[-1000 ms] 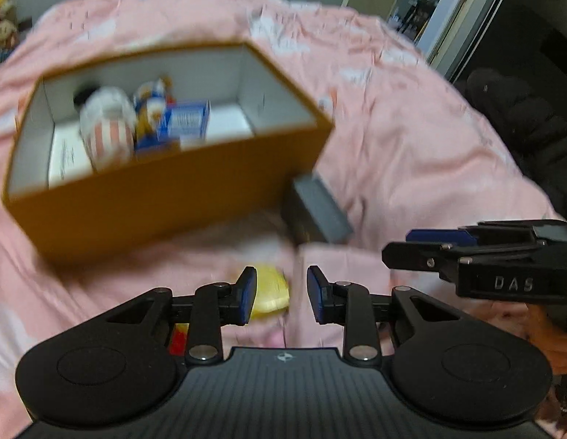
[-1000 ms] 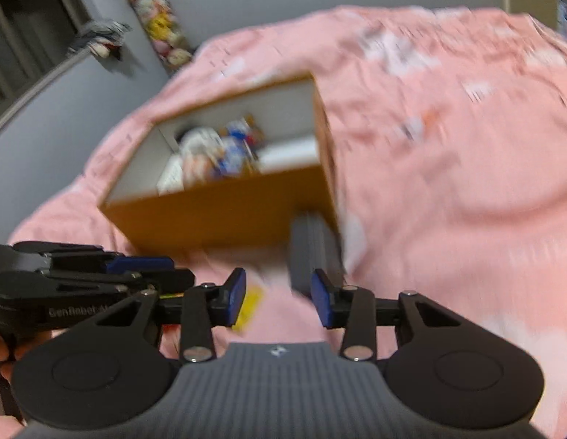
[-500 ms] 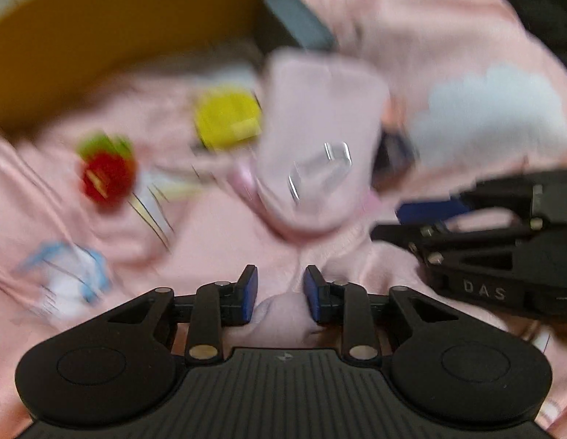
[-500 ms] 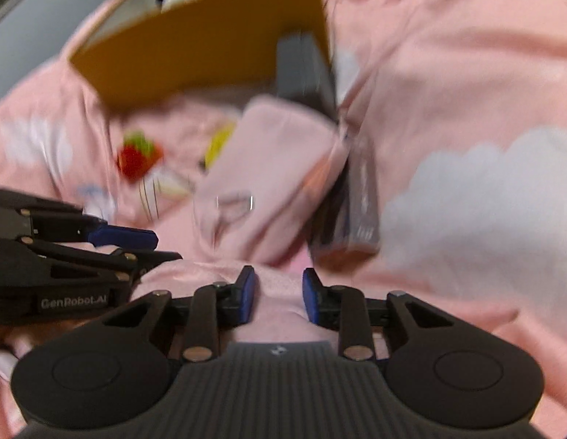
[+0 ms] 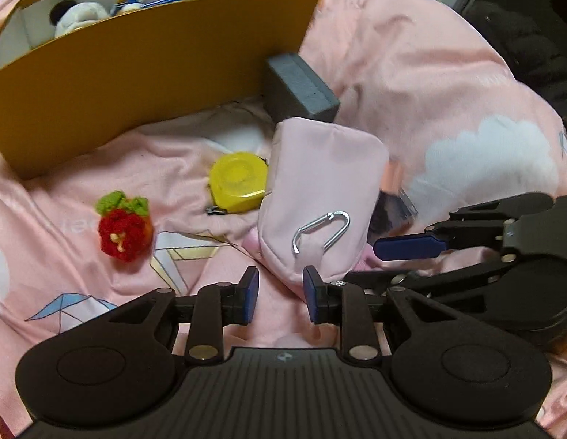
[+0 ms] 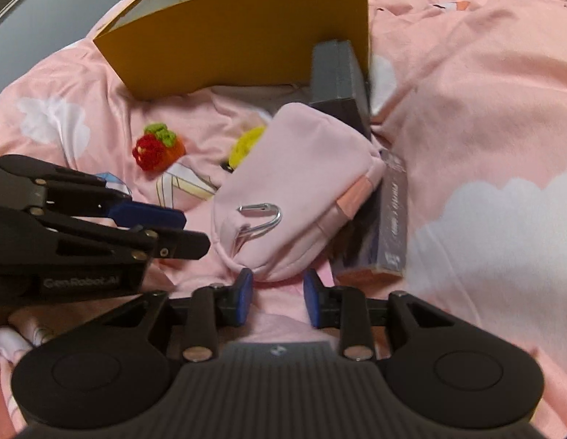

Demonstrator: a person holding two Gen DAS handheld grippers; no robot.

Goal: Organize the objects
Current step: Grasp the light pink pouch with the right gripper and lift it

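On pink bedding (image 5: 411,84): one pouch (image 5: 320,190), one yellow tape measure (image 5: 237,180), one crocheted strawberry (image 5: 123,232).

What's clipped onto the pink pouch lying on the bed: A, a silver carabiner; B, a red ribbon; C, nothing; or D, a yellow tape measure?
A: a silver carabiner hangs from a loop on the pink pouch.

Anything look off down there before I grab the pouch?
Nothing damaged or spilled. The pink pouch lies tilted, propped across a dark flat box on its right and against the grey box. The crochet strawberry and yellow tape measure lie loose outside the orange box.
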